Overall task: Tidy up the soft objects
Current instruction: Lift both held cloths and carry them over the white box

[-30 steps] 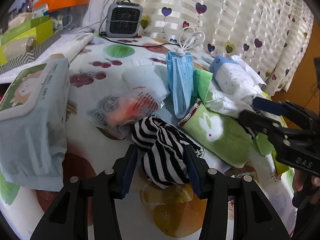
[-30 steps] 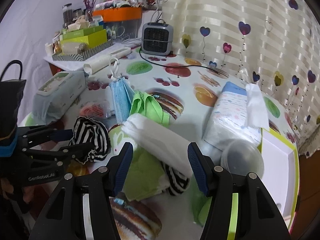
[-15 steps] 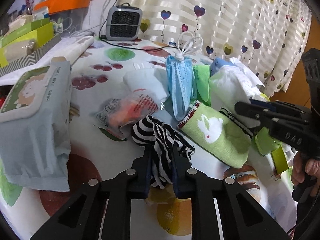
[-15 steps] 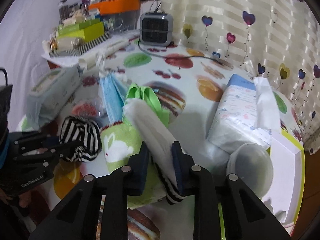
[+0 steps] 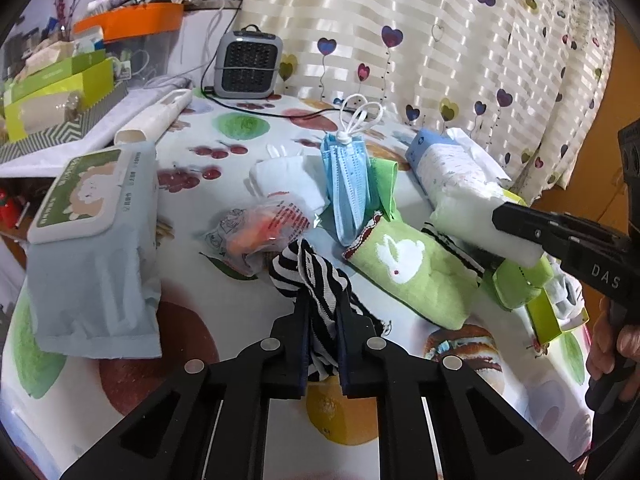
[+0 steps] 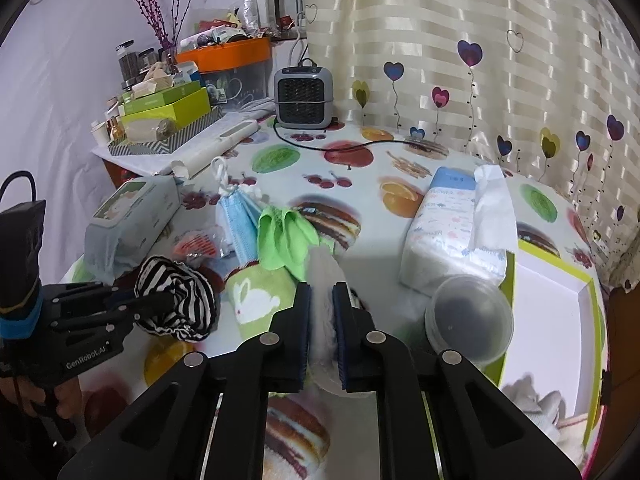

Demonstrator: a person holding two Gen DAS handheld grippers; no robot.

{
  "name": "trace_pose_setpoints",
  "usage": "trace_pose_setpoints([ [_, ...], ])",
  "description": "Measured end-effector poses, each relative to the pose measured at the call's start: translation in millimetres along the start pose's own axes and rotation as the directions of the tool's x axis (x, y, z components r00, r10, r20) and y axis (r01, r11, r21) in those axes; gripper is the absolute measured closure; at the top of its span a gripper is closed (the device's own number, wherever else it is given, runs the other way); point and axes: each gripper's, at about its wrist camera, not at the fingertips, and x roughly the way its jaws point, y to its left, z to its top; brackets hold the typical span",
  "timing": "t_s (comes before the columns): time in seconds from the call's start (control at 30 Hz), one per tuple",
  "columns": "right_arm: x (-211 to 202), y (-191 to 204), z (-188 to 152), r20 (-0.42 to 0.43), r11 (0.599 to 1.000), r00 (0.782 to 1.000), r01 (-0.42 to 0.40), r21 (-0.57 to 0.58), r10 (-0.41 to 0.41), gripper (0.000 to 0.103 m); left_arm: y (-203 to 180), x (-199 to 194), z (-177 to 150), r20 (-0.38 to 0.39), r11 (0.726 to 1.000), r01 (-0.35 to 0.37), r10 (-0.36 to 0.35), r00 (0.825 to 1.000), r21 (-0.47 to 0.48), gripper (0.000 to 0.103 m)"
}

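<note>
left: my left gripper point(image 5: 322, 326) has just been closing, now pinching the striped cloth point(image 5: 310, 270) above the table point(image 5: 132, 364) | right: my right gripper point(image 6: 320, 320) has just been closing on the white pad point(image 6: 322, 276) | advice: lift both slowly, clear the rabbit towel point(image 5: 408, 270), head for the white box point(image 6: 548, 320)
</note>
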Motion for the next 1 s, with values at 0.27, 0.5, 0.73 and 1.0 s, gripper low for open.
trace_pose_setpoints([
  [0.27,-17,6,-9,0.027,0.999,0.999,-0.034,0.015,0.033,0.092,-5,-16,0,0.020,1.000,0.024,-0.024,1.000,0.017,0.095],
  [0.5,-22,16,-22,0.023,0.997,0.997,-0.070,0.026,0.069,0.092,-12,-12,-10,-0.040,0.995,0.069,-0.067,0.997,0.070,0.095],
  [0.73,-20,16,-36,-0.002,0.995,0.996,-0.091,0.050,0.091,0.092,-18,-1,-23,-0.094,0.991,0.068,-0.058,0.994,0.116,0.057],
  [1.0,-24,13,-40,0.004,0.994,0.996,-0.093,0.059,0.092,0.092,-32,15,-29,-0.117,0.978,-0.009,0.034,0.993,0.207,0.056],
])
